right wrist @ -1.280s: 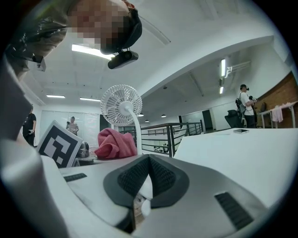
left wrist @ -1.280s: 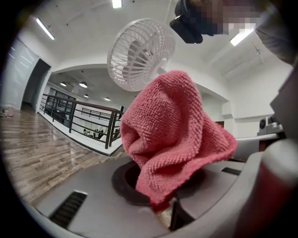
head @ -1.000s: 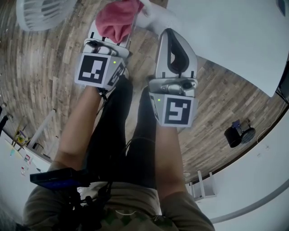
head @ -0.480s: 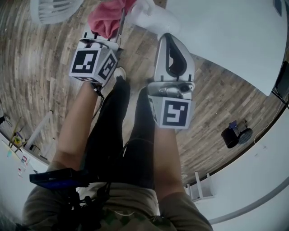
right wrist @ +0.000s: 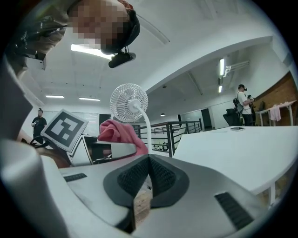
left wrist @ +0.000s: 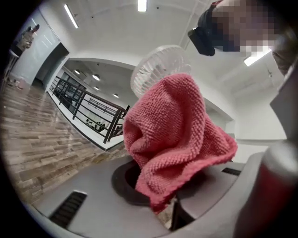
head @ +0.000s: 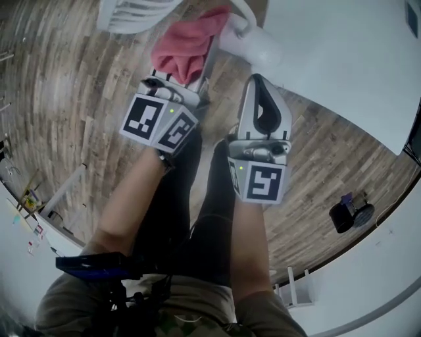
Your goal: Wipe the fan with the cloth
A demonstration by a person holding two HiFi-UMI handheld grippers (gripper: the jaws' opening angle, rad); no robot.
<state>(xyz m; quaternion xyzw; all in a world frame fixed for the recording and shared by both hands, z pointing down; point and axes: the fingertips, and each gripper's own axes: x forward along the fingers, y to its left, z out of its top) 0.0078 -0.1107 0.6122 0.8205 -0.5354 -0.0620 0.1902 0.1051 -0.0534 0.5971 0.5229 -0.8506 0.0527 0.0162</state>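
A white fan (head: 135, 13) shows at the top left of the head view, its curved white neck (head: 253, 41) running down to the right. My left gripper (head: 196, 77) is shut on a bunched pink cloth (head: 187, 52), held just below the fan head. In the left gripper view the cloth (left wrist: 177, 139) rises from between the jaws, and the fan (left wrist: 160, 67) stands behind it, apart from it. My right gripper (head: 261, 82) is shut with nothing in it, to the right of the cloth. The right gripper view shows the fan (right wrist: 129, 102), the cloth (right wrist: 121, 132) and the shut right gripper (right wrist: 149, 162).
A large white table (head: 342, 59) fills the upper right, close beside my right gripper. Wooden floor lies below, with a black object (head: 348, 207) on it at the right. The person's legs stand under both grippers. A person (right wrist: 242, 104) stands far off behind the table.
My left gripper has rolled and shifted right in the head view, still gripping the cloth. The fan head now sits further right in that view. The right gripper has barely moved.
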